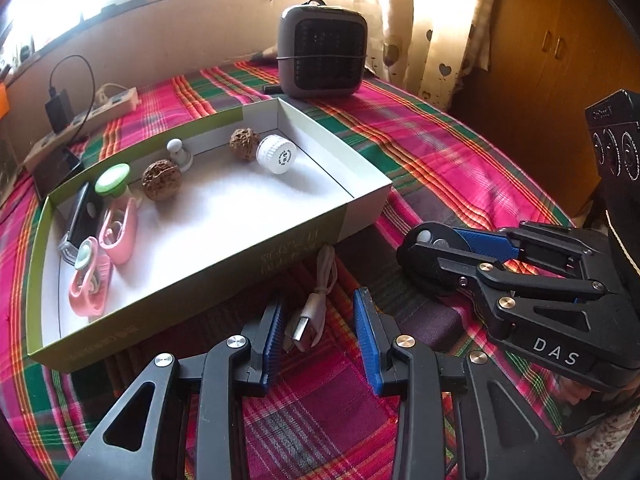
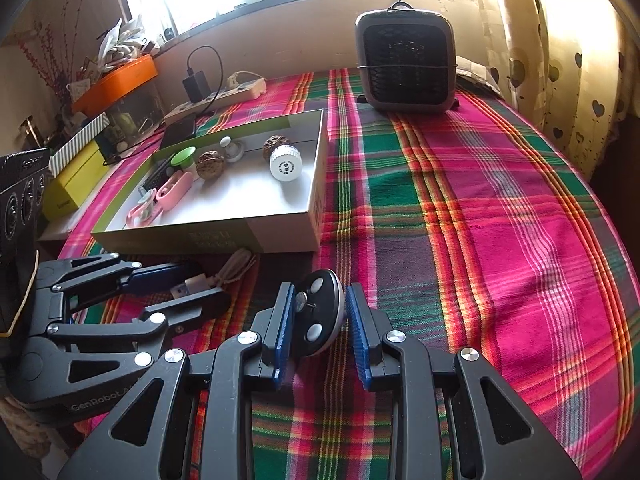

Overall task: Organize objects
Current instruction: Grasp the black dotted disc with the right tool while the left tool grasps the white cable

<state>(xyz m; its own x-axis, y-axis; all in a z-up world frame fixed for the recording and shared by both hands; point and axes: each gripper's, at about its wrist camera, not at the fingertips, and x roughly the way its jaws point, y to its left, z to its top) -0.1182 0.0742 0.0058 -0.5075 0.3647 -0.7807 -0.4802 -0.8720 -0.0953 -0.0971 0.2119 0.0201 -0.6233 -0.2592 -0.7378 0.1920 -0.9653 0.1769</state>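
A coiled white USB cable (image 1: 320, 276) lies on the plaid cloth just in front of the shallow green-sided box (image 1: 360, 208). My left gripper (image 1: 320, 298) is open and straddles the cable's plug end, with its blue pads (image 1: 272, 344) clear of it on both sides. My right gripper (image 2: 319, 290) is shut on a black round disc (image 2: 320, 320) with white buttons, held on edge low over the cloth. From the left wrist view, the right gripper (image 1: 436, 256) and the disc (image 1: 416, 252) are right of the box. The box holds two walnuts (image 1: 162, 180), a white cap (image 1: 276, 156) and pink items (image 1: 120, 232).
A grey fan heater (image 1: 322, 56) stands at the back of the table. A power strip (image 1: 80, 120) with a black charger and a dark phone (image 1: 56, 172) lie at the back left. An orange box (image 2: 116, 80) and a yellow-green box (image 2: 76, 184) sit left of the table. Plaid cloth (image 2: 500, 240) stretches to the right.
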